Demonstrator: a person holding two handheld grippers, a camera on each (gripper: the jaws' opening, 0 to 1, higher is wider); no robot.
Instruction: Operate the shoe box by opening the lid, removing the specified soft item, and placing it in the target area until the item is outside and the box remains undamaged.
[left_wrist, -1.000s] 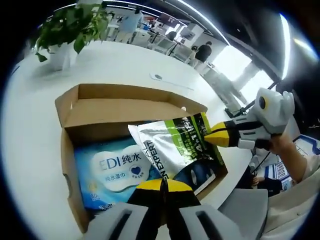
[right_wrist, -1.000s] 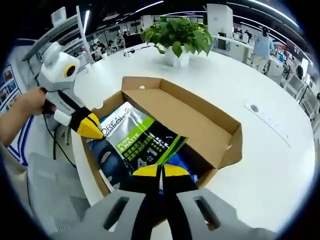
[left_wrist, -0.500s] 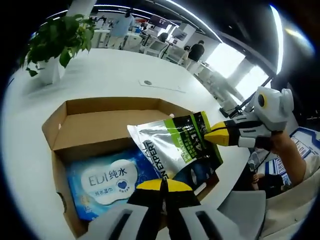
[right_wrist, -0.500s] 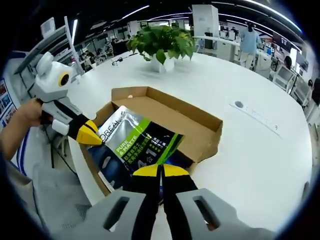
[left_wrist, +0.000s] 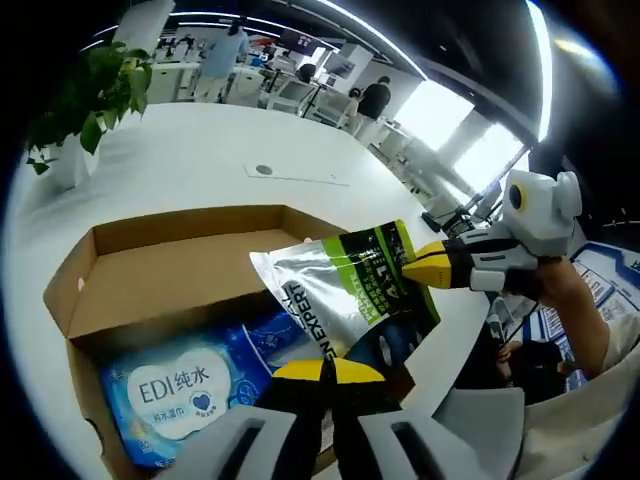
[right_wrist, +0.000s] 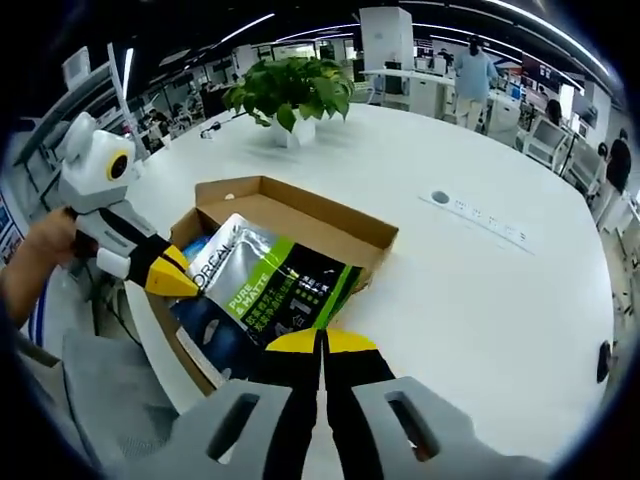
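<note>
While both tongs clamp the pouch (left_wrist: 340, 290) from opposite edges, it hangs above the open box (left_wrist: 150, 290) at centre frame. The left tongs (left_wrist: 322, 368) rise from the bottom of the left gripper view, shut on the pouch's lower edge; the right tongs (left_wrist: 425, 270) reach in from the right, a hand (left_wrist: 560, 290) behind them. The pouch is silver with a green band, its print partly cut off. Blue wipes (left_wrist: 180, 385) lie in the box, lower left, on the white tabletop (right_wrist: 470, 280).
</note>
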